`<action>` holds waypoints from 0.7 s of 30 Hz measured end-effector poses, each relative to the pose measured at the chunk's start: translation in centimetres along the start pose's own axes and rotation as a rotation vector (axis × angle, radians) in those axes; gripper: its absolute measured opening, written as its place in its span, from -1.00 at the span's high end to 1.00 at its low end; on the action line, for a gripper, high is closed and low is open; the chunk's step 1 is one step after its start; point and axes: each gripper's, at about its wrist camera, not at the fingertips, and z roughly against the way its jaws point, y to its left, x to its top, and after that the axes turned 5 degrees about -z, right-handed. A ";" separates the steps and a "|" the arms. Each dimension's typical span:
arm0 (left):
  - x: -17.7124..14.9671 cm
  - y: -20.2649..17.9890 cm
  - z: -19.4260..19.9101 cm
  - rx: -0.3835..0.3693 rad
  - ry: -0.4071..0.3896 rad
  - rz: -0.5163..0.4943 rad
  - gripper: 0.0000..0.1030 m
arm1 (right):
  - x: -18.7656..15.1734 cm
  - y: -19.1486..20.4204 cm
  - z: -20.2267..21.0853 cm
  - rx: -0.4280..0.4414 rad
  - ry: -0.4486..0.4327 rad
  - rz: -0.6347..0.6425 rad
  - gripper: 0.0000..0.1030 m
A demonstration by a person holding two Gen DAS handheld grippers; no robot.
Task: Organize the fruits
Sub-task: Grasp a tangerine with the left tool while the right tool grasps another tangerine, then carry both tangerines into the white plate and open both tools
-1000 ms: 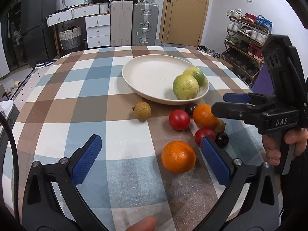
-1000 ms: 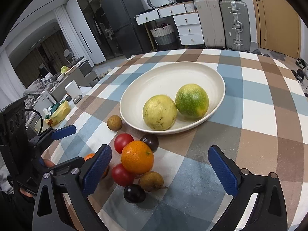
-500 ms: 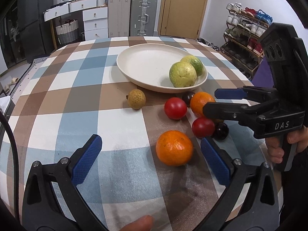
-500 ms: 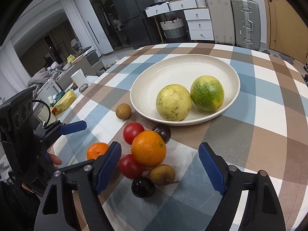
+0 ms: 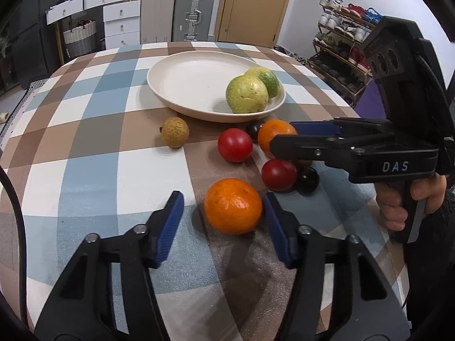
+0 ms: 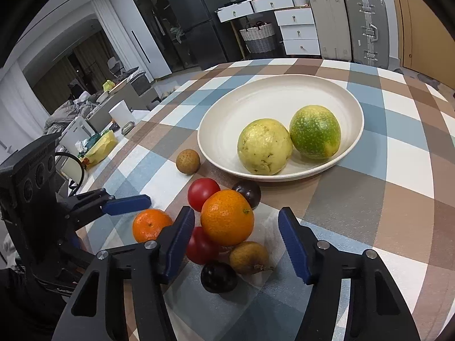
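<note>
At the left wrist view's centre right, the right gripper (image 5: 287,136) hid part of an orange (image 5: 271,136) and nearly all of a brown fruit (image 5: 305,162). The bottom edge cut off both grippers' bodies.

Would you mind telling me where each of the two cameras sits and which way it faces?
Left wrist view: sits on the left tool, looking forward and down over an orange between its closing fingers; the hand holding the right tool shows.
Right wrist view: sits on the right tool, looking down at another orange; its jaws have been closing.
Shared: the plate, both oranges, each other's tool.
</note>
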 end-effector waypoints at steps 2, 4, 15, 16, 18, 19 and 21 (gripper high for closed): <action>0.0 0.0 0.2 -0.030 -0.007 0.000 0.25 | 0.0 0.0 -0.1 0.006 0.002 -0.001 -0.22; 0.0 0.0 0.2 -0.029 -0.011 -0.002 0.26 | 0.0 0.0 -0.2 0.005 0.003 -0.004 -0.17; 0.9 1.4 1.2 0.002 -0.066 0.034 0.27 | -0.1 0.3 -0.7 0.027 0.014 -0.008 0.22; 1.0 1.5 1.3 0.003 -0.068 0.037 0.27 | -0.1 0.2 -0.7 0.029 0.013 -0.010 0.23; 1.3 1.7 1.4 0.007 -0.076 0.037 0.27 | -0.2 0.2 -0.6 0.028 0.011 -0.005 0.24; 1.4 1.7 1.4 0.010 -0.078 0.037 0.27 | -0.2 0.3 -0.6 0.026 0.010 0.001 0.24; 1.7 1.8 1.5 0.013 -0.085 0.037 0.27 | -0.2 0.4 -0.5 0.023 -0.001 0.009 0.25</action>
